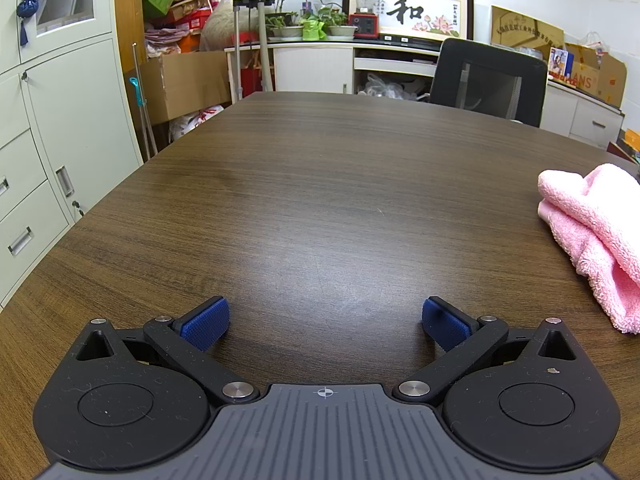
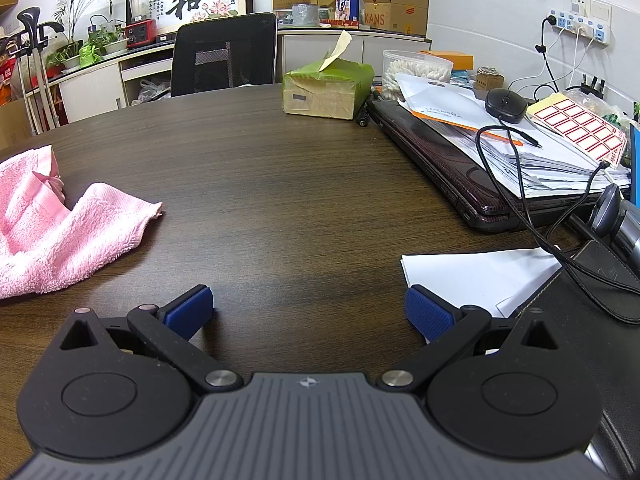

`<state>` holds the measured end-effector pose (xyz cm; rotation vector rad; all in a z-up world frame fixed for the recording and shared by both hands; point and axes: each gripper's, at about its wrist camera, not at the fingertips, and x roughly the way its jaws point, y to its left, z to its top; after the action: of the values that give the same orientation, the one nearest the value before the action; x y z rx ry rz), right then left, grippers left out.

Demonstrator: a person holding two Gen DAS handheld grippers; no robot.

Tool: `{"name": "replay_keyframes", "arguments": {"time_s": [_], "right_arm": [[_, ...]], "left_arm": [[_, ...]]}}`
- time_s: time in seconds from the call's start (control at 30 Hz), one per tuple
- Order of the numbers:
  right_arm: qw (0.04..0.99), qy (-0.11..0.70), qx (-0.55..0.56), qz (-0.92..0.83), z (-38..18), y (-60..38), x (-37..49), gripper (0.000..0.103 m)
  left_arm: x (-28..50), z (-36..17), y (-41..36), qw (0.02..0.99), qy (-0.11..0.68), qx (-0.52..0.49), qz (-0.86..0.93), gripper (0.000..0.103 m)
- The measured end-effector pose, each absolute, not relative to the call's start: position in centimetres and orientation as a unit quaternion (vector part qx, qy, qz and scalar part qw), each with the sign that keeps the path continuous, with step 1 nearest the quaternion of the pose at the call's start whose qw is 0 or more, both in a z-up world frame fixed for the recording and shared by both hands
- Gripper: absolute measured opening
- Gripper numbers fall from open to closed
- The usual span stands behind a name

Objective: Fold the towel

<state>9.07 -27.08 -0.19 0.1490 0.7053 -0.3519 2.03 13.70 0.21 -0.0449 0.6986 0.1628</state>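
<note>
On the dark wood desk (image 1: 320, 184) in front of me, my left tool (image 1: 325, 322) sits low over bare wood with its blue pads (image 1: 206, 324) spread wide and nothing between them. The pink towel (image 1: 596, 236) lies crumpled off to the right of that tool, at the edge of the left wrist view, well apart from its fingers. From the right wrist camera I see the same towel (image 2: 52, 232) bunched in loose folds on the left side, one corner pointing out toward the middle of the desk. My right tool (image 2: 308, 314) is likewise spread, holding nothing, its near pad (image 2: 188, 312) close to the towel's lower edge but not touching it. To the right of this tool a white sheet of paper (image 2: 480, 276) lies flat on the desk, just beside the right finger. Farther right a closed laptop (image 2: 448, 168) carries a stack of papers and a black mouse (image 2: 506, 105), whose cable trails down toward me. A green tissue box (image 2: 326, 90) stands near the far middle of the desk, and a black office chair (image 2: 224, 54) is pushed up to the far edge. So the towel rests between my two tools, unfolded and ungripped.
</note>
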Motion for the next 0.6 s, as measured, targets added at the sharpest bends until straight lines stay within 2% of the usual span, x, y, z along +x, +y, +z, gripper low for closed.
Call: {"name": "replay_keyframes", "arguments": {"time_s": [0.6], "right_arm": [[0.920,0.343,0.074,-0.174,-0.19,-27.00,9.22,0.103]], "left_arm": [[2.01,0.22,13.73,0.936,0.342,-0.022,0.080,0.103]]}}
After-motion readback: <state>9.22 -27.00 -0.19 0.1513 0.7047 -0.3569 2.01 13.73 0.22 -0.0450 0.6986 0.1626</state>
